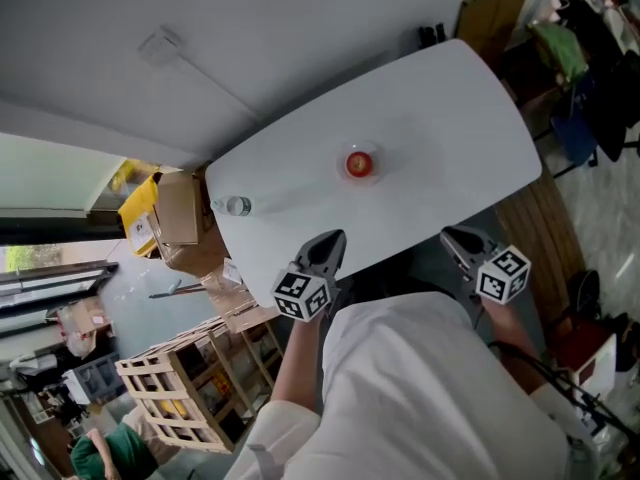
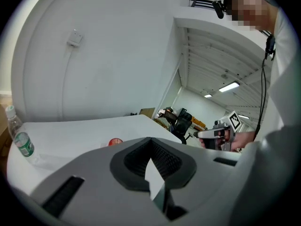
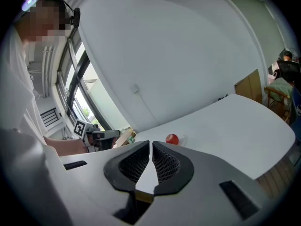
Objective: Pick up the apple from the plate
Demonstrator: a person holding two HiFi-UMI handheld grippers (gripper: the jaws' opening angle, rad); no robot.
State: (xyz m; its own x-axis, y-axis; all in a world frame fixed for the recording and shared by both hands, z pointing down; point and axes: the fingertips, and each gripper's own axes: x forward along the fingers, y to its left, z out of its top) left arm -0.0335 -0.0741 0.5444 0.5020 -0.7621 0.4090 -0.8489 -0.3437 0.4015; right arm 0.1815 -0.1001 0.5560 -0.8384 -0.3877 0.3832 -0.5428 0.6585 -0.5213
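A red apple [image 1: 359, 163] rests on a small clear plate [image 1: 372, 152] near the middle of the white table [image 1: 450, 108]. Both grippers hover at the table's near edge, well short of the apple. My left gripper [image 1: 331, 242] is shut with nothing in it, and in its own view the apple [image 2: 115, 141] peeks just over the jaws, left of their tip [image 2: 150, 139]. My right gripper [image 1: 458, 236] is also shut and empty. From its view the apple [image 3: 171, 139] and plate [image 3: 181, 138] lie ahead, just right of the jaw tip [image 3: 150, 143].
A clear water bottle [image 1: 237, 206] lies at the table's left end and shows again as a bottle [image 2: 19, 136] in the left gripper view. Cardboard boxes [image 1: 178, 208] and a wooden crate [image 1: 185, 378] stand on the floor to the left. A clothes-laden chair [image 1: 590, 58] stands at the right.
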